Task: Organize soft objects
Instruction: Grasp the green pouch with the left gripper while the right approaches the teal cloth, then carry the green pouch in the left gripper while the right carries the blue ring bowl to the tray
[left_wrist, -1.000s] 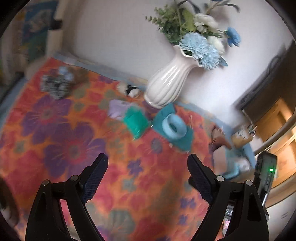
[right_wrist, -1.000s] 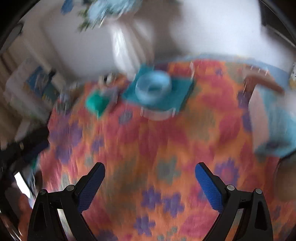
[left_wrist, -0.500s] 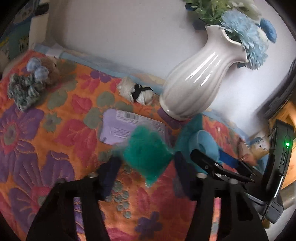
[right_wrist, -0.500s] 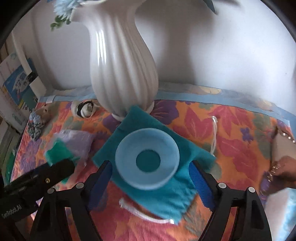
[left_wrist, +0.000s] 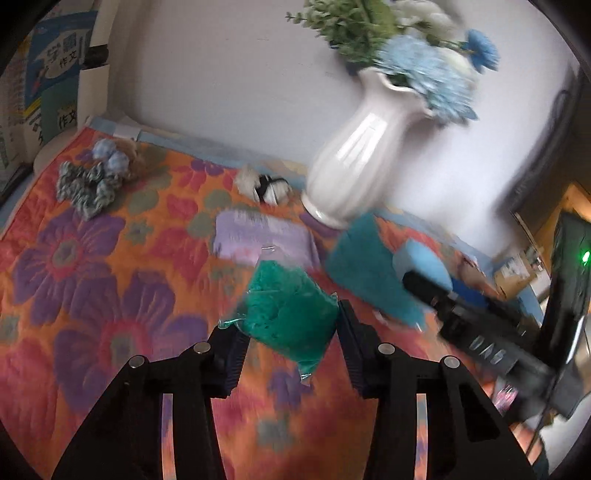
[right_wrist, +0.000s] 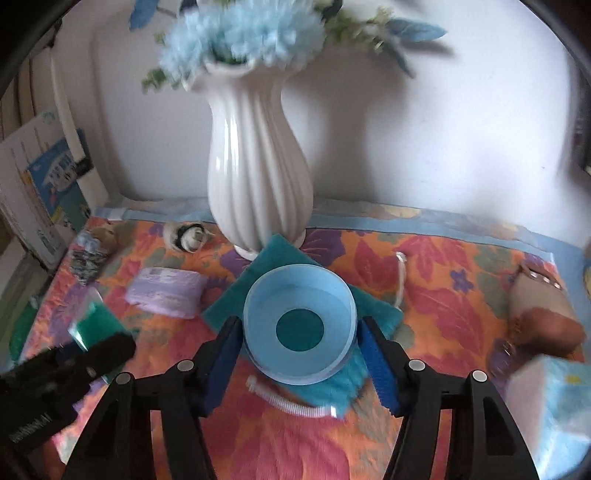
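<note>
A green soft packet (left_wrist: 288, 295) in clear wrap sits between my left gripper's (left_wrist: 290, 321) pads, which press its sides as the jaws keep closing. It looks raised off the flowered cloth (left_wrist: 92, 277), one corner hanging. In the right wrist view the same packet (right_wrist: 96, 321) shows at the left under the left gripper (right_wrist: 92, 350). My right gripper (right_wrist: 298, 325) straddles a light blue ring (right_wrist: 266, 354) lying on a teal cloth (right_wrist: 273, 254). Its jaws are closing, and the pads stand just beside the ring's walls.
A white vase (right_wrist: 258, 166) of blue flowers stands right behind the teal cloth. A lilac packet (left_wrist: 258, 232), a scrunchie (left_wrist: 88, 184) and a white-and-black piece (left_wrist: 266, 184) lie further back. A white ribbed tube (right_wrist: 288, 406) and a pale blue box (right_wrist: 554, 398) are near.
Both grippers moved forward and down over the cloth. The left jaws closed onto the green packet. The right jaws narrowed around the blue ring.
</note>
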